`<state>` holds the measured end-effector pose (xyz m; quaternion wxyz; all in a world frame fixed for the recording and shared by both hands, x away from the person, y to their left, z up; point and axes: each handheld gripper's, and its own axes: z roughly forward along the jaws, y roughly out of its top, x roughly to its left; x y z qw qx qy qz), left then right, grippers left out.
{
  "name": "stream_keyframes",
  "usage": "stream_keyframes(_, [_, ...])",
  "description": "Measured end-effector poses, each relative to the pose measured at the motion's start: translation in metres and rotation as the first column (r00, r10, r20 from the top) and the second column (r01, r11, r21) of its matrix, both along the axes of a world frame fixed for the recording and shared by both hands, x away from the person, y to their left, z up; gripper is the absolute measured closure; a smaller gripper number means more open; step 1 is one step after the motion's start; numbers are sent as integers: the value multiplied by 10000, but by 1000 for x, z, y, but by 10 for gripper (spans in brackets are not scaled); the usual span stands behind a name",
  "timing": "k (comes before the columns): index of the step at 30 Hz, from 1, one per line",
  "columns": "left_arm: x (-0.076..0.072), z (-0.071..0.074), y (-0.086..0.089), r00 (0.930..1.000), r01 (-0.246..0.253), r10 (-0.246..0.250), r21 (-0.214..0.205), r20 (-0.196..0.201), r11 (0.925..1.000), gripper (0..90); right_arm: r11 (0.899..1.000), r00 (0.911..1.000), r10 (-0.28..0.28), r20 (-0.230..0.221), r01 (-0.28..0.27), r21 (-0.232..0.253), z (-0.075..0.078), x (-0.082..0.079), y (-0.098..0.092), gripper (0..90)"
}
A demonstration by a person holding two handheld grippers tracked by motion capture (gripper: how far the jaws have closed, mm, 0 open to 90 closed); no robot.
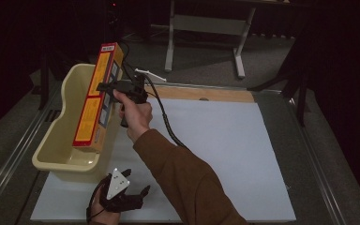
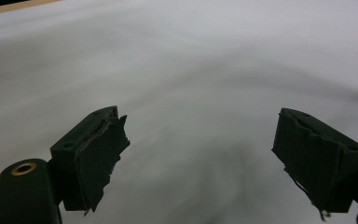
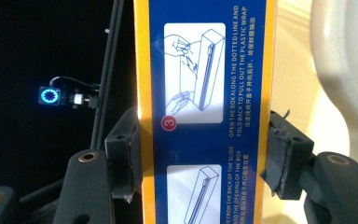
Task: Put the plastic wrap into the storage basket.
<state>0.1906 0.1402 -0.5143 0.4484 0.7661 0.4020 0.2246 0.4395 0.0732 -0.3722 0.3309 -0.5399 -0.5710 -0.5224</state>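
Observation:
A long yellow and red box of plastic wrap [image 1: 96, 96] hangs tilted over the cream plastic tub [image 1: 56, 154] at the table's left. My right gripper [image 1: 107, 87] is shut on the box's middle; in the right gripper view its jaws press both sides of the box's blue instruction panel [image 3: 200, 93]. The box's lower end reaches down into the tub; whether it touches the bottom is hidden. My left gripper [image 1: 133, 183] rests low near the front edge of the white sheet [image 1: 215, 140], open, with only white sheet [image 2: 191, 84] between its pads [image 2: 98, 158].
The tub's pale wall [image 3: 345, 60] rises just right of the box in the right gripper view. A wooden strip [image 1: 201, 93] borders the sheet's far edge. Metal rails run along both table sides. A grey stand [image 1: 206, 28] is behind the table.

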Motion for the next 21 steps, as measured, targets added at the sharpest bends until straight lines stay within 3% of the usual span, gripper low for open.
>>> stream_keyframes(5, [-1, 1, 2, 10000, -16, 16, 15, 39, 10000, 156, 9999, 9996, -96, -253, 95, -58, -4, -2, 12, 396])
stream_keyframes(9, [-2, 1, 4, 10000, -88, 88, -19, 34, 10000, 156, 9996, 9997, -58, -225, 52, -260, -7, -5, 17, 396])
stream_keyframes(10, [-2, 1, 4, 9999, -100, 100, -32, 36, 9999, 157, 9987, 9998, -88, -156, 80, -507, -9, -6, 20, 395])
stream_keyframes(21, [-2, 1, 4, 9999, -150, 151, -151, 36, 9998, 156, 9950, 9998, -112, -138, 98, -997, -16, -11, 32, 395])
